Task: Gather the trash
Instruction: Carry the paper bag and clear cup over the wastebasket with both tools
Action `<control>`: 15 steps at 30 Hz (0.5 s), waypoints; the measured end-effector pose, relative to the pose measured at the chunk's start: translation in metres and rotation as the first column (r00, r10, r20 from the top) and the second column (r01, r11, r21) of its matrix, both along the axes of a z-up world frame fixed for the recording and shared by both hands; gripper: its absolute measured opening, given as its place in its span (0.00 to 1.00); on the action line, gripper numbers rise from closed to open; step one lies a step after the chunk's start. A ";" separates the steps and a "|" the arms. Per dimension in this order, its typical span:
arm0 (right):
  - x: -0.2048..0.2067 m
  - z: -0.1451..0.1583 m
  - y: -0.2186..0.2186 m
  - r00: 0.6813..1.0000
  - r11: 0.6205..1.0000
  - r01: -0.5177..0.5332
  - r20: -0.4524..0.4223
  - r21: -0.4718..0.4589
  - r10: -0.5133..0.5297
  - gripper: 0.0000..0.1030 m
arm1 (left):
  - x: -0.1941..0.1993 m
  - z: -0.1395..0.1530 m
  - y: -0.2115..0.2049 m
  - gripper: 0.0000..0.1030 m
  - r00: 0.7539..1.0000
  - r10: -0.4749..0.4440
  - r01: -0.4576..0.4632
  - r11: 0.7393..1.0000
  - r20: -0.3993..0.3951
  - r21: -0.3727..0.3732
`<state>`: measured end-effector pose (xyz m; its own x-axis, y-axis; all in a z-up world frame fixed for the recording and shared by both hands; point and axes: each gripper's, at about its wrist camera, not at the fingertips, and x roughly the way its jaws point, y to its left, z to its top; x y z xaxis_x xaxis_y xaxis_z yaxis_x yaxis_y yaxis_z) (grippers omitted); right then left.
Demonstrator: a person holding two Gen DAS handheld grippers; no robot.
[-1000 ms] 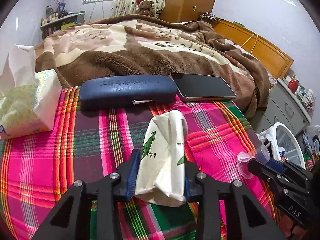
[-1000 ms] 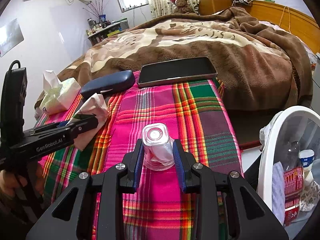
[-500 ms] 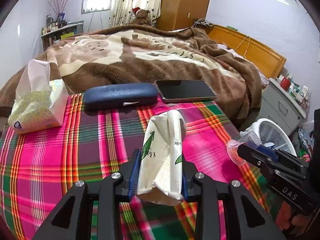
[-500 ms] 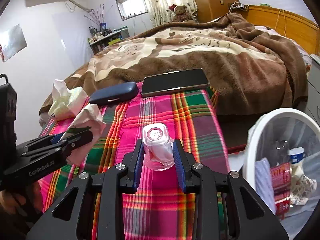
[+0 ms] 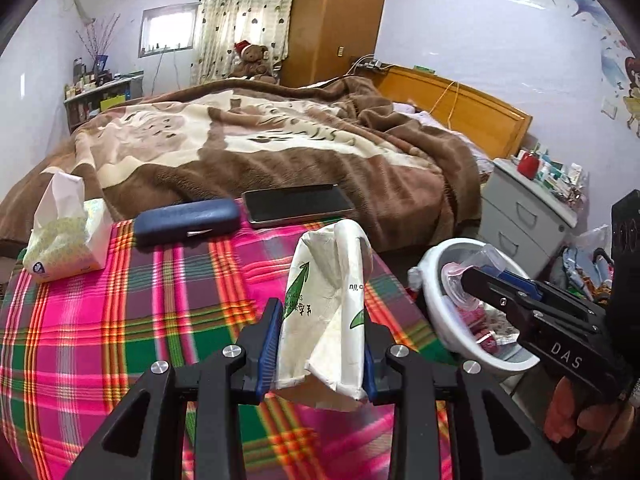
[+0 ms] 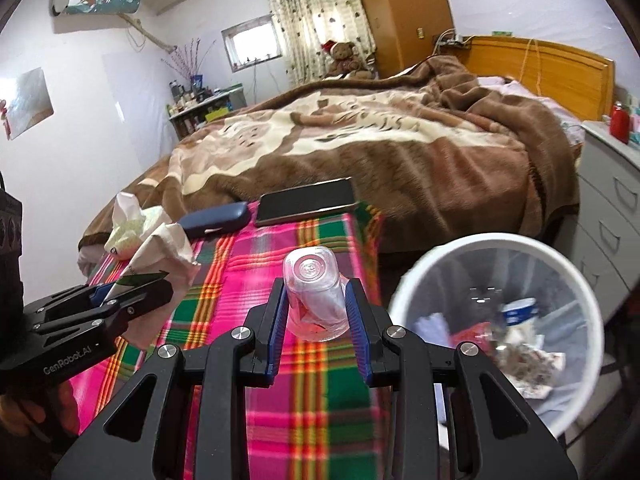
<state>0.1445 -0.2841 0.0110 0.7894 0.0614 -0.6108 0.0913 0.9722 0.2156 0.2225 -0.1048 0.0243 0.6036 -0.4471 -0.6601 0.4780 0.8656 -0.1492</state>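
My left tool [image 5: 320,340] grips the wrapper [image 5: 328,312] — my right tool [image 6: 316,320] clamps the cup [image 6: 316,300], beside the bin [image 6: 452,248].

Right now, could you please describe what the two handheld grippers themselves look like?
Both are matte black plastic with angular, cut-out finger arms, silver screw heads and blue ribbed pads. The left gripper carries white "GenRobot.AI" lettering on its side, seen from the right wrist view; the right gripper reads "DAS". Each ends in a boxy black body. No cables or sleeves are visible.
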 end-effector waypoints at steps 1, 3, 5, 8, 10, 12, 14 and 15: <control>-0.004 0.002 -0.005 1.000 1.000 0.008 0.004 -0.003 -0.008 0.29 | -0.003 0.002 -0.003 0.33 1.000 -0.006 0.006 1.000 0.004 0.000; -0.009 0.004 -0.014 1.000 1.000 0.027 0.006 -0.012 -0.027 0.29 | -0.011 0.006 -0.013 0.33 1.000 -0.022 0.022 1.000 0.011 -0.002; -0.014 0.005 -0.024 0.999 0.999 0.047 0.008 -0.018 -0.047 0.29 | -0.016 0.008 -0.023 0.33 0.999 -0.033 0.033 0.999 0.014 -0.005; -0.024 0.006 -0.041 0.997 0.997 0.075 0.009 -0.028 -0.075 0.29 | -0.023 0.010 -0.040 0.33 0.998 -0.056 0.056 0.998 0.010 -0.011; -0.027 0.006 -0.049 0.996 0.996 0.085 0.007 -0.038 -0.085 0.29 | -0.028 0.010 -0.052 0.33 0.997 -0.070 0.070 0.997 0.012 -0.011; -0.032 0.007 -0.060 0.994 0.993 0.106 0.002 -0.050 -0.106 0.29 | -0.031 0.009 -0.066 0.33 0.996 -0.089 0.089 0.996 0.006 -0.014; -0.035 0.006 -0.072 0.992 0.990 0.129 -0.007 -0.057 -0.129 0.30 | -0.034 0.007 -0.079 0.33 0.994 -0.105 0.105 0.994 0.003 -0.013; -0.036 0.005 -0.077 0.990 0.988 0.141 -0.011 -0.061 -0.142 0.30 | -0.036 0.005 -0.088 0.33 0.993 -0.118 0.118 0.993 -0.002 -0.015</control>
